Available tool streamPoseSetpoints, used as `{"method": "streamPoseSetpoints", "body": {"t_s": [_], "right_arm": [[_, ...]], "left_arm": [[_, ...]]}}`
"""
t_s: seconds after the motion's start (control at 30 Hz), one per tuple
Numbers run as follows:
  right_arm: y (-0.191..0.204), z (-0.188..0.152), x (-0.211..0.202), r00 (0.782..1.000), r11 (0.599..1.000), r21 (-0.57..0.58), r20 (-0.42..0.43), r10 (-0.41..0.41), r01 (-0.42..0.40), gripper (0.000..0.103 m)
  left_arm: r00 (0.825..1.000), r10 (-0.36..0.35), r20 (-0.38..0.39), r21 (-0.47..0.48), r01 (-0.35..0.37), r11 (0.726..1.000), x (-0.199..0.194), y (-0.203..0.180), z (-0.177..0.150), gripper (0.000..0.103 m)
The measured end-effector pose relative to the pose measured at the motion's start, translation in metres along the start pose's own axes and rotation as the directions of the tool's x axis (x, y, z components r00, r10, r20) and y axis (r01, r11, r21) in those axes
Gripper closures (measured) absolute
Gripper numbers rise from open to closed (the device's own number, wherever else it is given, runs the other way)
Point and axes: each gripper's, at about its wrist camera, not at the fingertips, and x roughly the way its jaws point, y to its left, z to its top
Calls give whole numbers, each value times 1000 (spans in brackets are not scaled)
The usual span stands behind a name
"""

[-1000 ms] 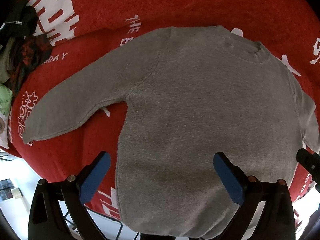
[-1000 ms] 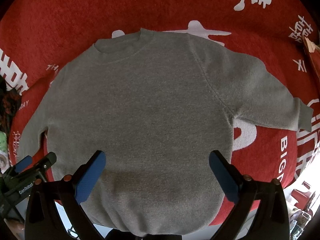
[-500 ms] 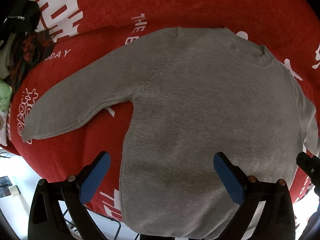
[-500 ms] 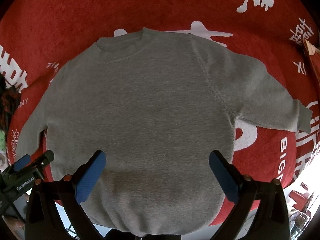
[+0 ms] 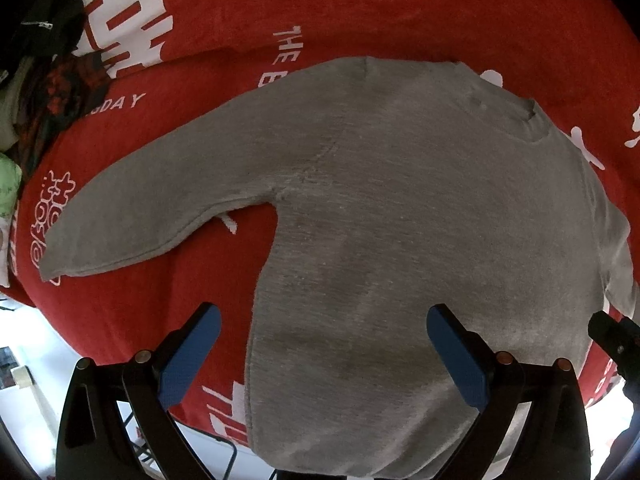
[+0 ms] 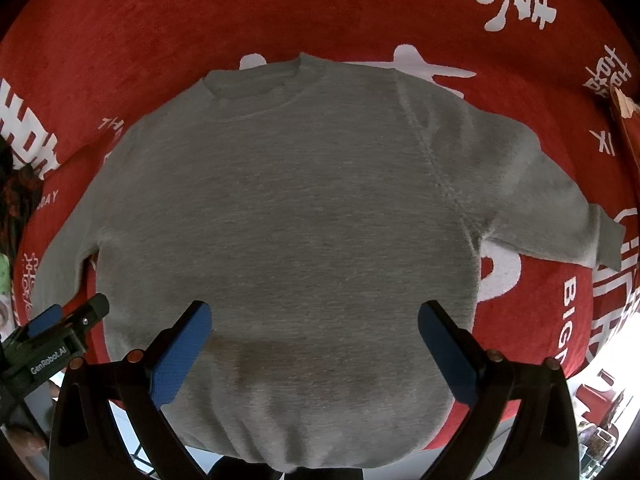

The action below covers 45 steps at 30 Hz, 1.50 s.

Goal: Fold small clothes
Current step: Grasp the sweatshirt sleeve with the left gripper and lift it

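A small grey sweatshirt [image 5: 400,220] lies flat on a red cloth, collar at the far side, both sleeves spread out. Its left sleeve [image 5: 160,208] reaches to the left. In the right wrist view the sweatshirt [image 6: 288,220] fills the middle and its right sleeve [image 6: 560,208] points right. My left gripper [image 5: 320,352] is open and empty above the hem's left part. My right gripper [image 6: 316,348] is open and empty above the hem. The left gripper also shows in the right wrist view [image 6: 64,328] at the lower left.
The red cloth [image 5: 360,20] with white lettering covers the whole surface and drops off at the near edge. A pile of dark and green clothes [image 5: 36,92] lies at the far left. Floor clutter [image 6: 600,408] shows at the lower right.
The left gripper has shifted left, so the sweatshirt sits further right in its view. The right gripper has barely moved. Both stay open.
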Motion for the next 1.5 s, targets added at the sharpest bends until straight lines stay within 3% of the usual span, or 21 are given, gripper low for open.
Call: {"method": "streamPoseSetpoints", "body": {"t_s": [0.27, 0.4, 0.6, 0.67, 0.8, 0.9, 0.97, 1.0, 1.13, 1.2, 1.27, 1.3, 1.37, 1.43, 1.5], "right_arm": [[10, 0, 0, 1000, 1000, -18, 0, 3, -3, 0], [17, -1, 1, 1000, 999, -30, 2, 12, -12, 0], [32, -4, 6, 1000, 998, -63, -5, 28, -29, 0], [41, -6, 8, 1000, 996, -83, -9, 28, -29, 0], [57, -9, 14, 999, 992, -125, -15, 32, -33, 0], [68, -12, 20, 999, 988, -150, -27, 36, -39, 0], [74, -13, 24, 999, 986, -163, -36, 37, -43, 0], [77, -14, 26, 999, 985, -170, -40, 37, -44, 0], [92, -17, 32, 998, 979, -195, -53, 42, -52, 0], [99, -19, 34, 997, 977, -205, -58, 45, -56, 0], [105, -20, 35, 997, 975, -211, -60, 50, -62, 0], [107, -21, 35, 997, 975, -214, -60, 52, -64, 0], [112, -22, 36, 997, 973, -219, -60, 54, -66, 0], [115, -22, 37, 996, 972, -222, -63, 57, -70, 0], [119, -22, 38, 996, 971, -227, -64, 58, -71, 0]], "left_arm": [[998, -63, 17, -80, 64, 995, 3, 25, 2, 0], [989, -141, 54, -205, 149, 967, 7, 61, 3, 0], [973, -191, 129, -334, 224, 916, 19, 115, 1, 0], [963, -214, 165, -382, 263, 886, 26, 135, -1, 0], [927, -292, 235, -485, 372, 792, 51, 172, -6, 0], [891, -365, 271, -526, 455, 719, 77, 185, -4, 0], [871, -400, 287, -537, 492, 685, 89, 188, -2, 0], [853, -427, 301, -556, 521, 648, 98, 191, -1, 0], [821, -441, 362, -608, 566, 557, 112, 203, 0, 0], [798, -446, 406, -619, 599, 508, 110, 211, 1, 0], [800, -405, 442, -615, 599, 512, 101, 217, 1, 0], [819, -346, 458, -611, 572, 547, 91, 224, 0, 0], [836, -278, 474, -611, 539, 580, 78, 236, -2, 0], [846, -230, 482, -626, 515, 585, 72, 250, -6, 0], [853, -192, 485, -652, 499, 571, 70, 268, -13, 0]]}}
